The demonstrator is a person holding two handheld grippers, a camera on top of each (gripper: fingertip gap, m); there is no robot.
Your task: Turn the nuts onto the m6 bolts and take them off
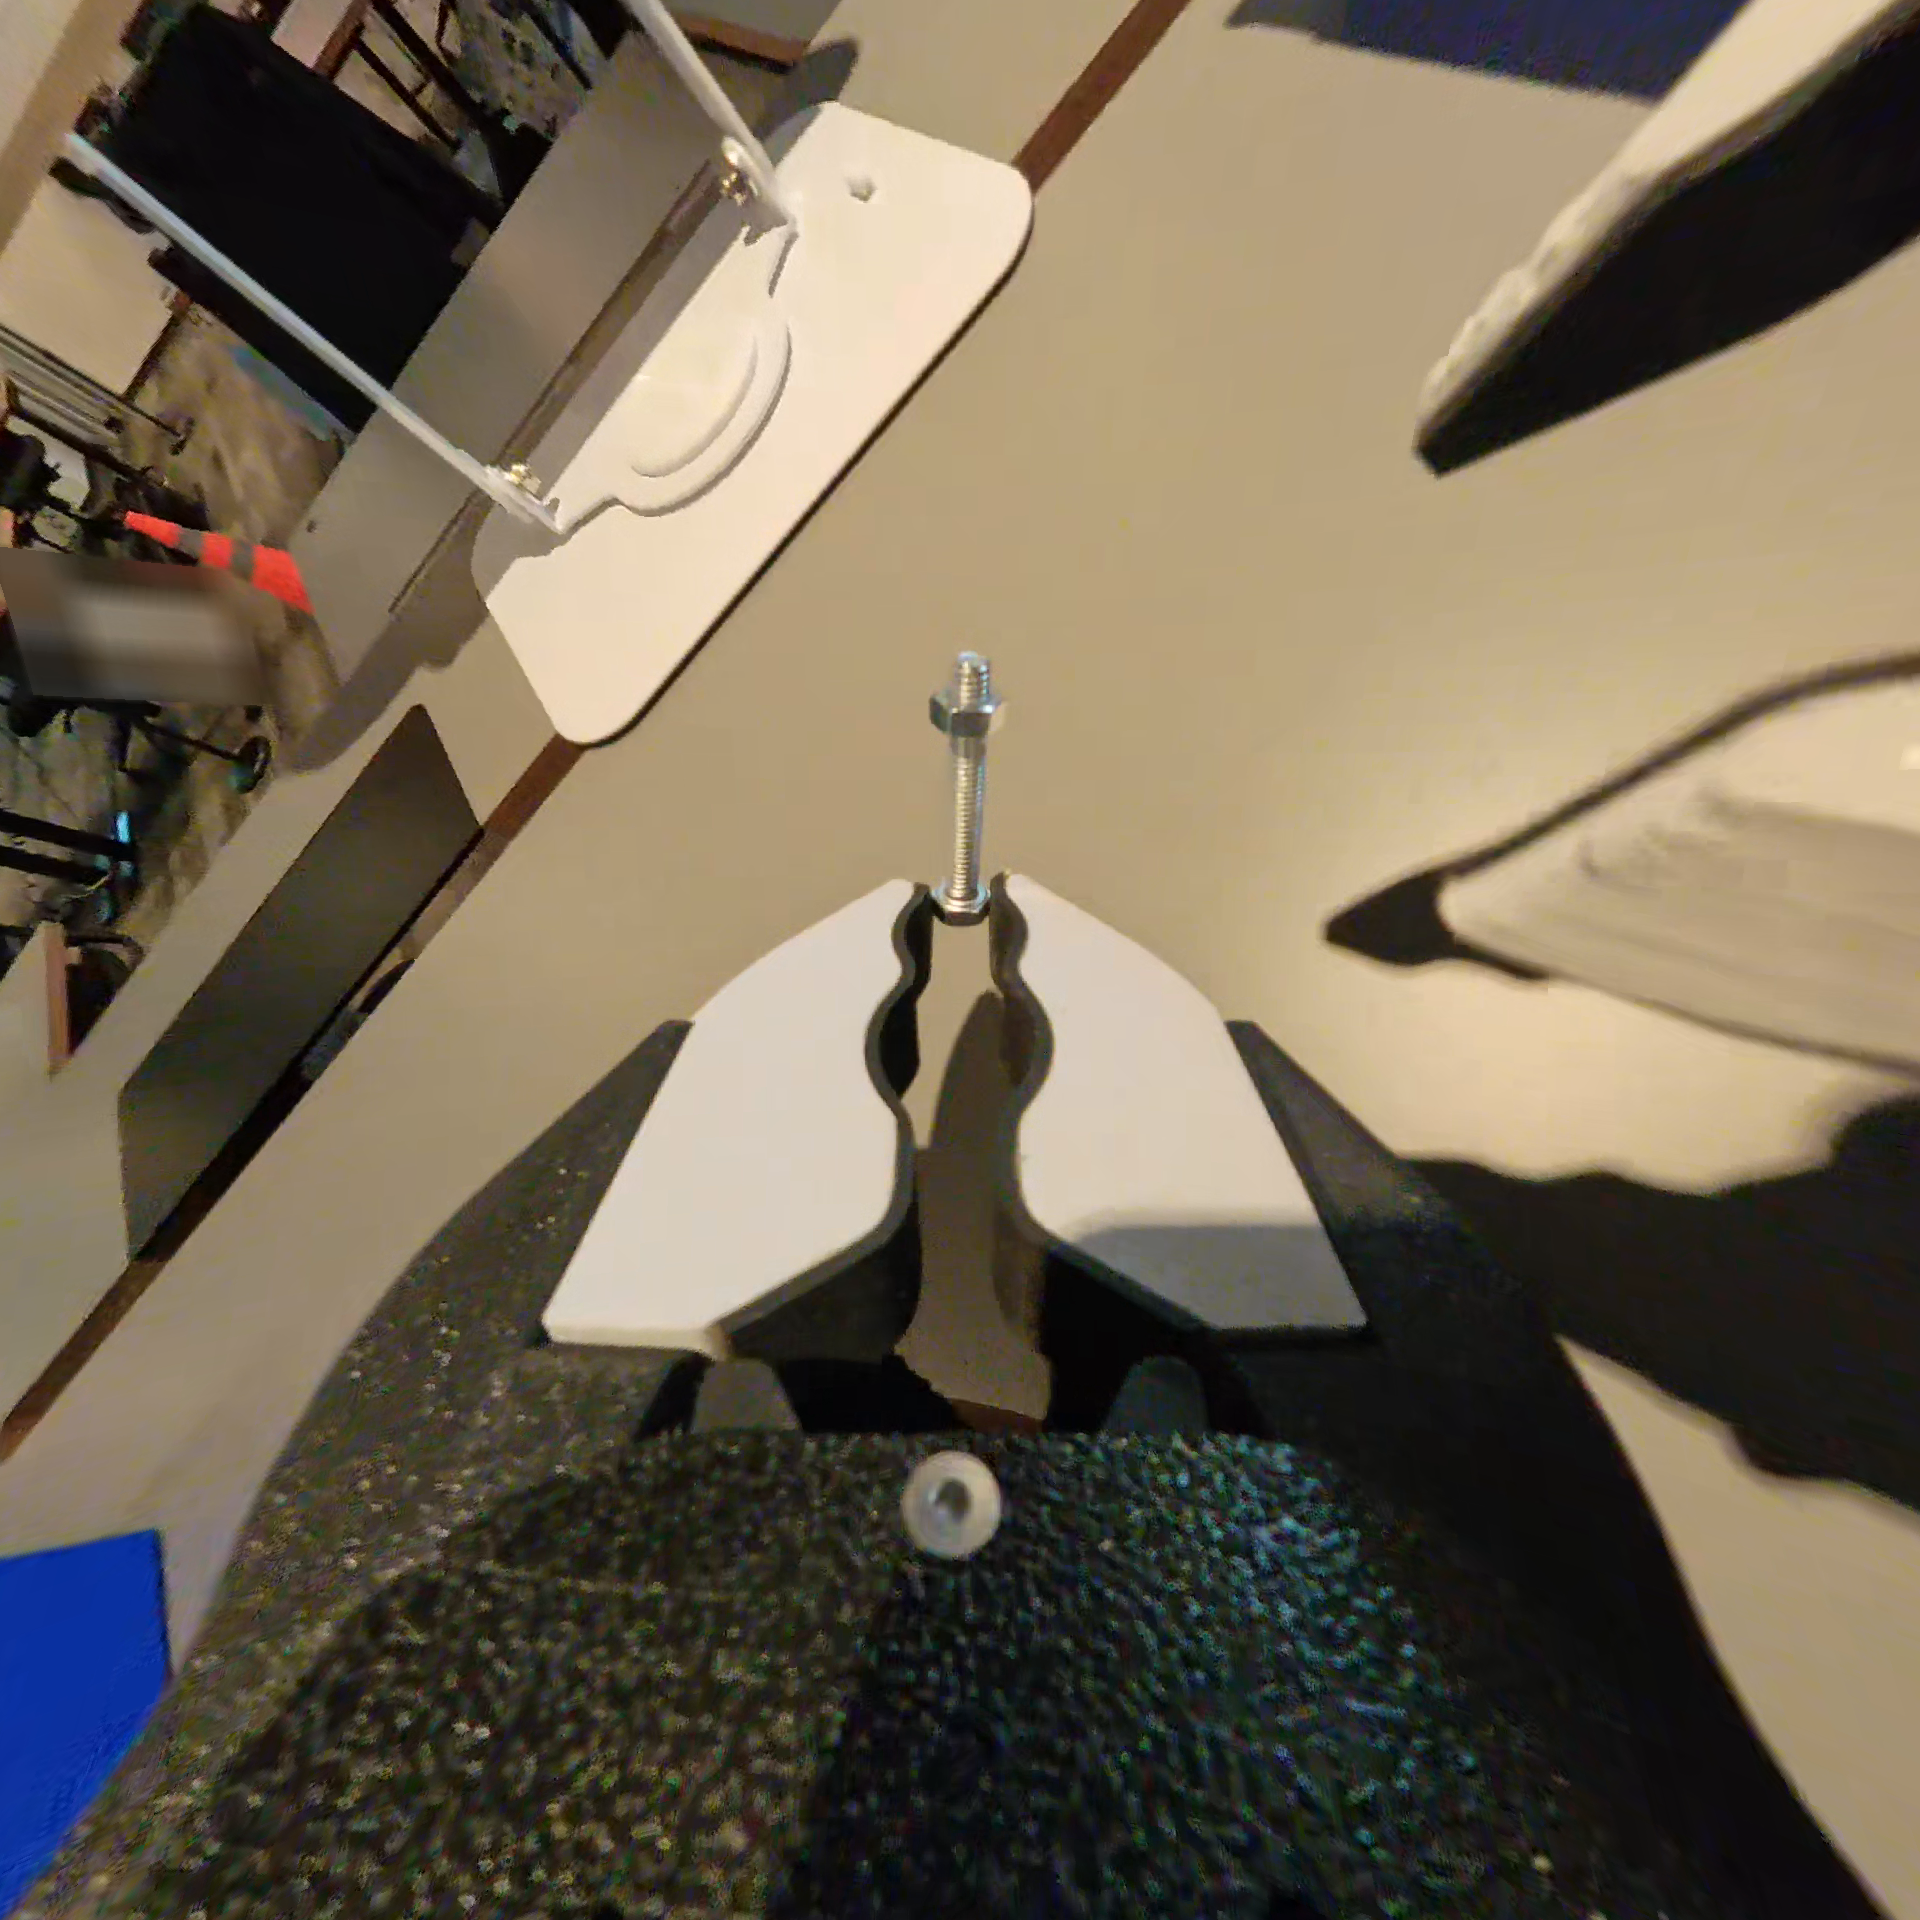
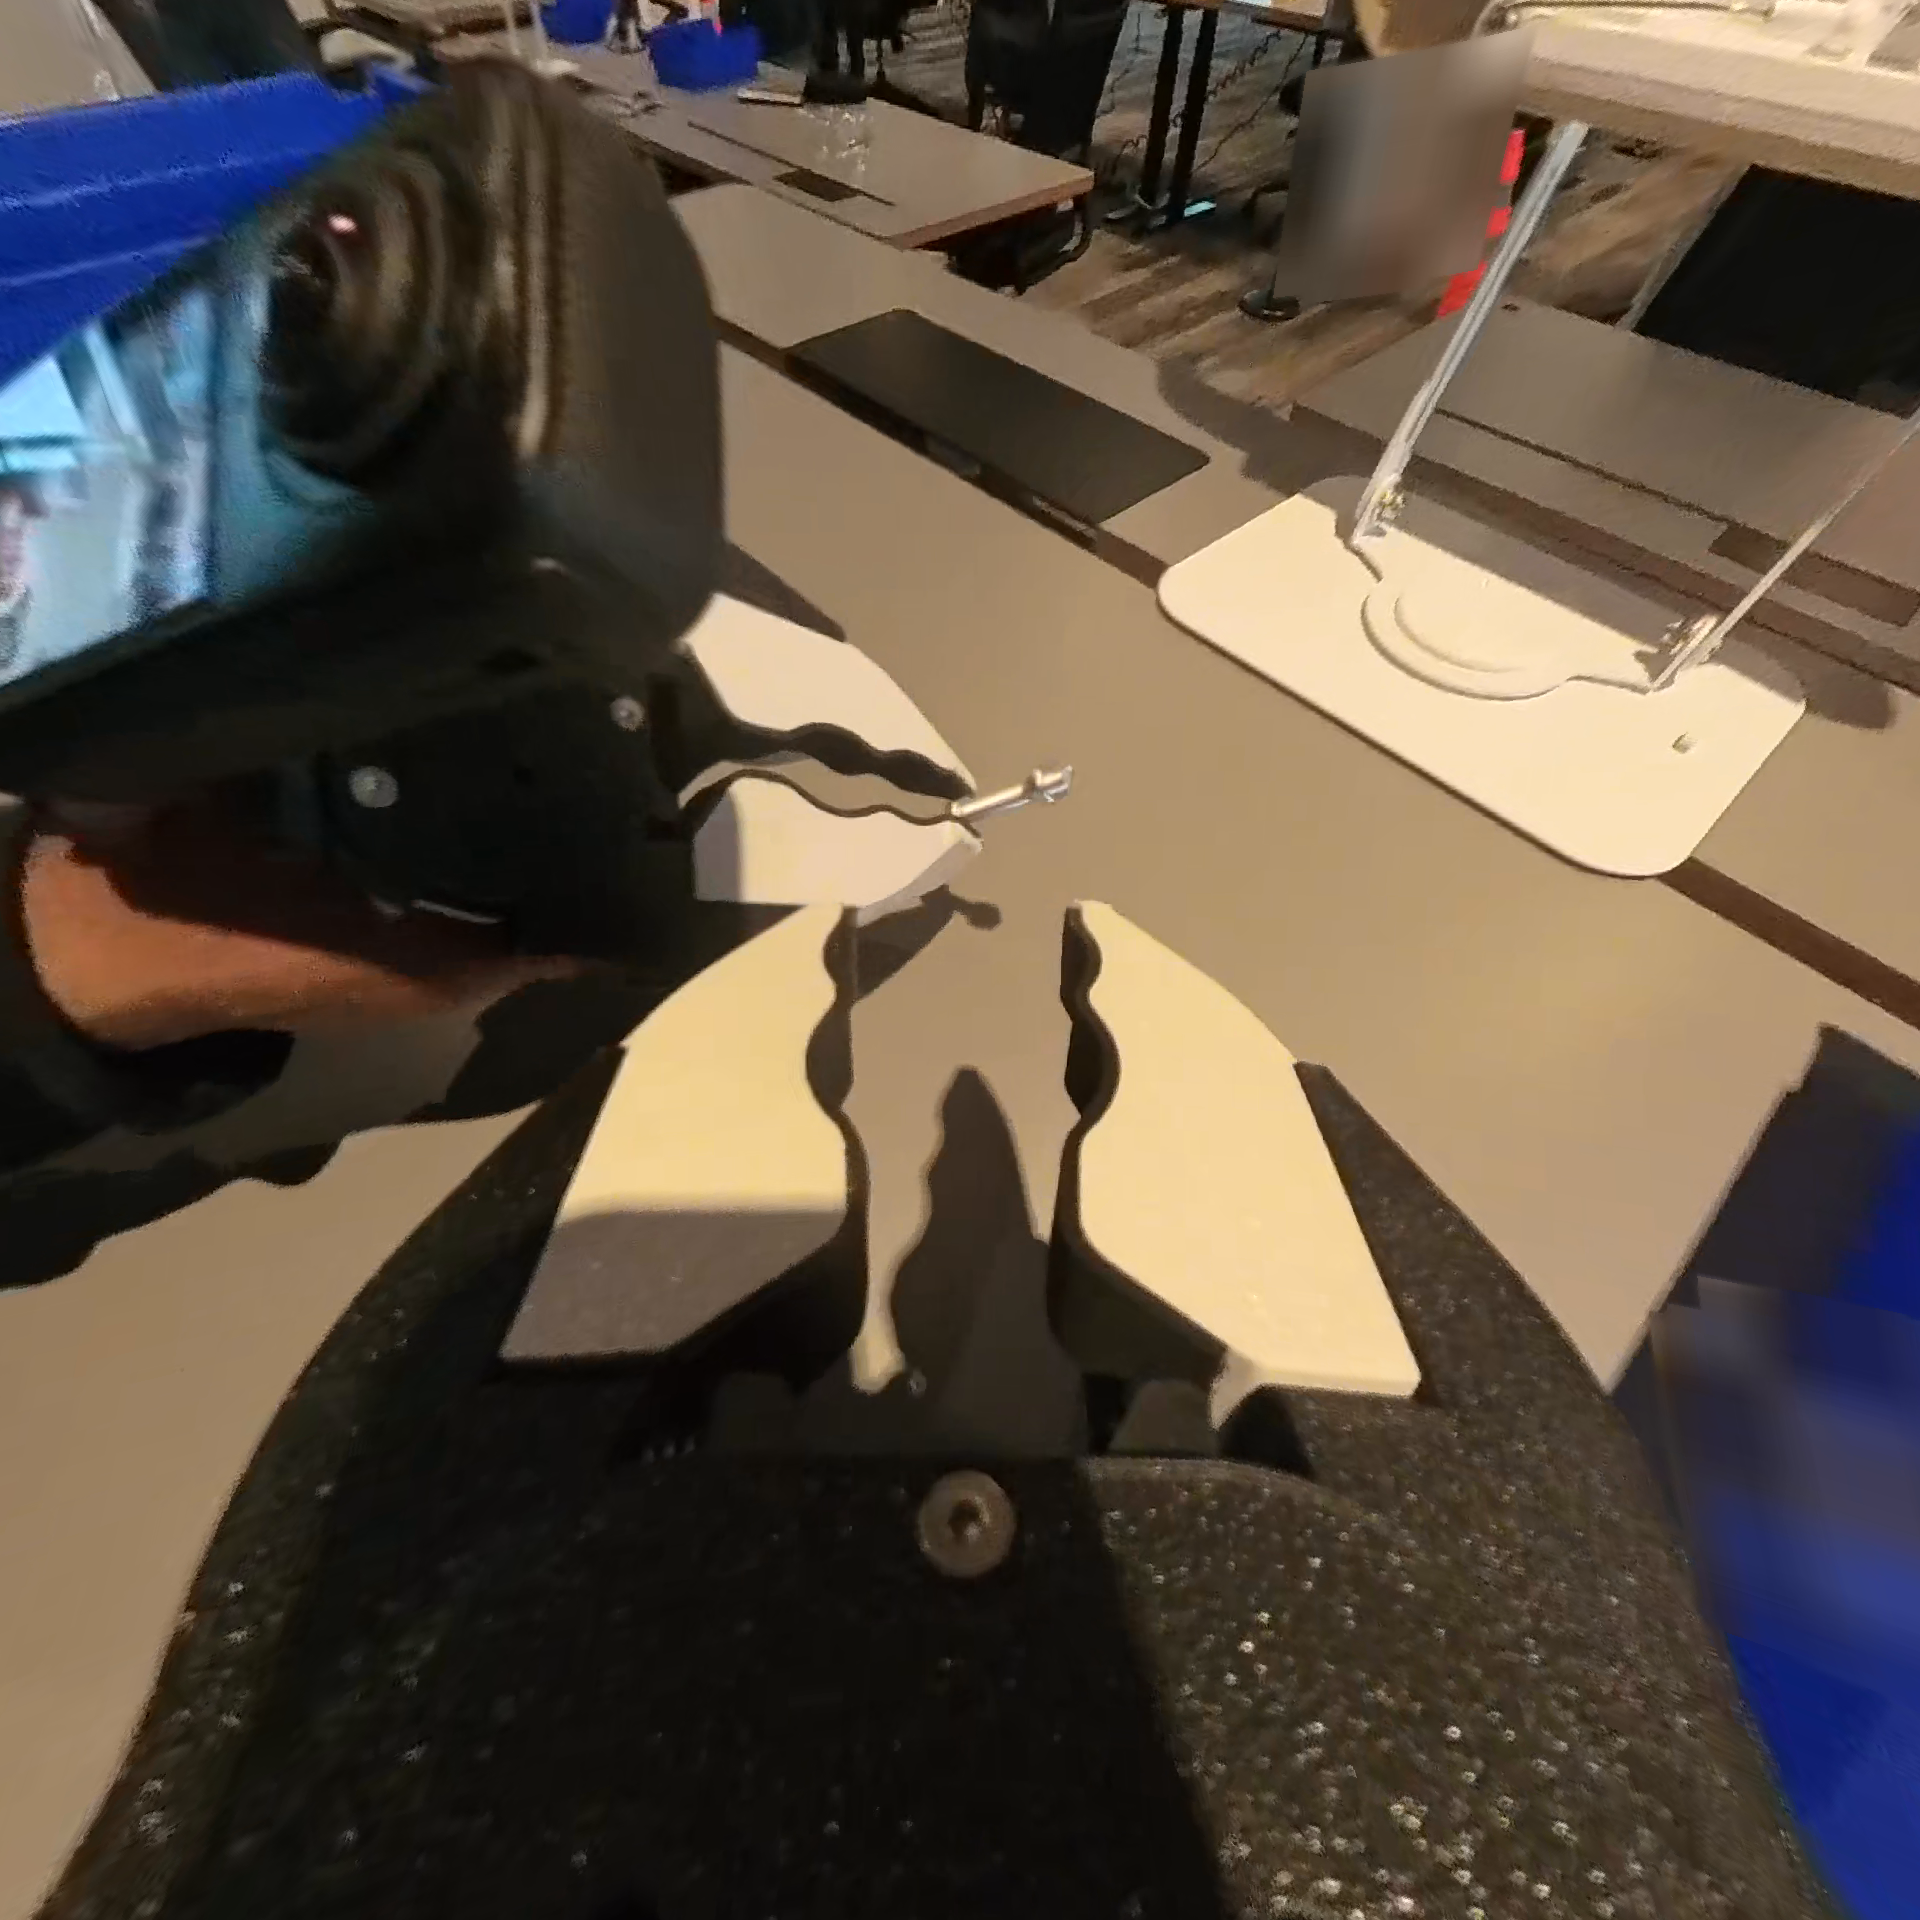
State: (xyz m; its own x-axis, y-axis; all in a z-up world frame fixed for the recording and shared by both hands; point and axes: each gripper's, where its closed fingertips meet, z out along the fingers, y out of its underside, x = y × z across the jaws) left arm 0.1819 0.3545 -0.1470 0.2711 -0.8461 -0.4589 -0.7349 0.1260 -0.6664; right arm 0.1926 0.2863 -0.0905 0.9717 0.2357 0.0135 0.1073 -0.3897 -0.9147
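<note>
— At the centre of the left wrist view, what is the left gripper (image 1: 961, 902) doing?

— Its white fingertips (image 1: 883, 914) pinch the head end of a bolt (image 1: 963, 798), which sticks straight out ahead over the grey table (image 1: 1195, 582). A nut (image 1: 970, 711) sits near the far tip of the thread.

— And the right gripper (image 2: 956, 920)?

— Lower middle of its own view: jaws spread apart, with only table showing between them. In the left wrist view its two fingers come in blurred from the right edge, apart from the bolt.

— Where is the bolt in the right wrist view?

— Just above and left of centre (image 2: 1013, 798), held out sideways from the left gripper (image 2: 961, 816), the nut (image 2: 1049, 781) at its free end. It lies near the right gripper's tips but not between them.

— Any hand showing?

— A hand (image 2: 156, 935) at the left edge grips the left tool's dark body.

— Containers?

— Blue bins (image 2: 701, 47) far off at the top of the right wrist view; I cannot tell their contents. A white base plate with a clear stand (image 2: 1507, 665) sits on the table at the right.
</note>
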